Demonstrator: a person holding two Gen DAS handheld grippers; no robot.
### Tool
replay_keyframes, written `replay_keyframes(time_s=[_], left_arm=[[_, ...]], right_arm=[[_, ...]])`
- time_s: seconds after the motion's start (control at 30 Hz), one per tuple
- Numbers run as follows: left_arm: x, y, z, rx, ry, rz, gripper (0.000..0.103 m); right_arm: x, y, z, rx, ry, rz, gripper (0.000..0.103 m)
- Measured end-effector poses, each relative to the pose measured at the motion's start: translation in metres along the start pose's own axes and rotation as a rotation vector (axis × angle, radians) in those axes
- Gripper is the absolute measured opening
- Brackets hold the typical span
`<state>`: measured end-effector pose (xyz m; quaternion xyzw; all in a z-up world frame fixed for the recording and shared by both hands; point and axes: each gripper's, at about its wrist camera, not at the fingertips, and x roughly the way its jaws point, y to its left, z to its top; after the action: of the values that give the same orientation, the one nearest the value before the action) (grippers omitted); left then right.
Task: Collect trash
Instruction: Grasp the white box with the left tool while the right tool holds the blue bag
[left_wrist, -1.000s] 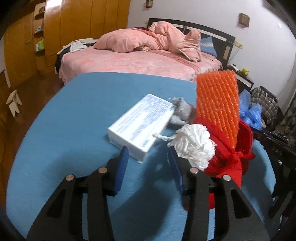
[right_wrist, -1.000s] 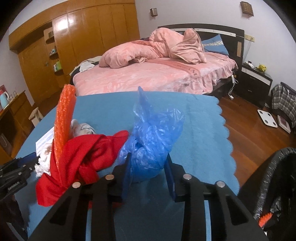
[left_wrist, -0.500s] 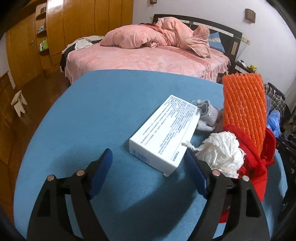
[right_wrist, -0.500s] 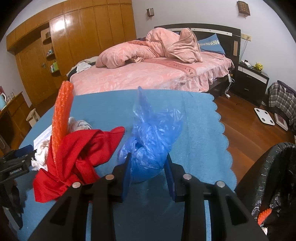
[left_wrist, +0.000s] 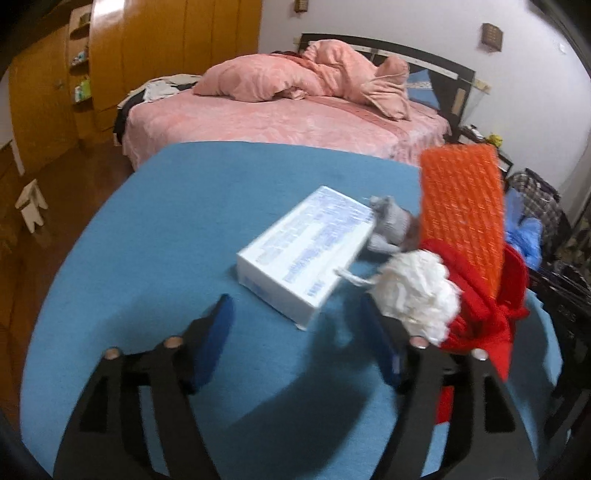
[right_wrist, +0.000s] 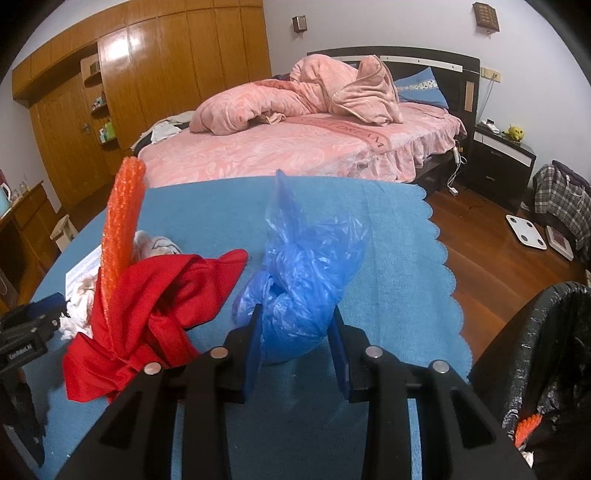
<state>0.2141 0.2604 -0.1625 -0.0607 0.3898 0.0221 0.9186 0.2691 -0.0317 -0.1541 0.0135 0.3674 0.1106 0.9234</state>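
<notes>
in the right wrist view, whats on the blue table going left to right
white box → orange mesh roll → red cloth → blue plastic bag held in the right tongs → black bin bag off the table's right edge.

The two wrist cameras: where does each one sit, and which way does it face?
Left wrist: on the left tool, open, facing the white box on the blue table.
Right wrist: on the right tool, shut on the blue plastic bag; black bin at right.
Shared: red cloth, orange mesh, pink bed.
</notes>
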Motion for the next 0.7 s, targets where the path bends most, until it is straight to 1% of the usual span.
replay_keyframes(time_s=[0.07,0.2,0.43,0.6,0.7], left_arm=[[0.005,0.005,0.005,-0.011,0.012,0.003,0.073],[0.017,0.014,0.014,-0.020,0.038,-0.007,0.080],[0.025,0.019,0.026,-0.008,0.035,-0.031,0.089],[0.029,0.016,0.035,0.031,0.027,-0.060,0.091],[0.036,0.013,0.036,0.039,0.051,-0.099,0.090]], right_arm=[[0.000,-0.001,0.000,0.003,0.002,0.001,0.034],[0.003,-0.003,-0.001,0.012,0.010,0.004,0.034],[0.007,-0.003,-0.003,0.016,0.025,-0.002,0.034],[0.007,-0.003,-0.003,0.016,0.025,-0.002,0.034],[0.008,-0.003,-0.003,0.016,0.027,-0.002,0.034]])
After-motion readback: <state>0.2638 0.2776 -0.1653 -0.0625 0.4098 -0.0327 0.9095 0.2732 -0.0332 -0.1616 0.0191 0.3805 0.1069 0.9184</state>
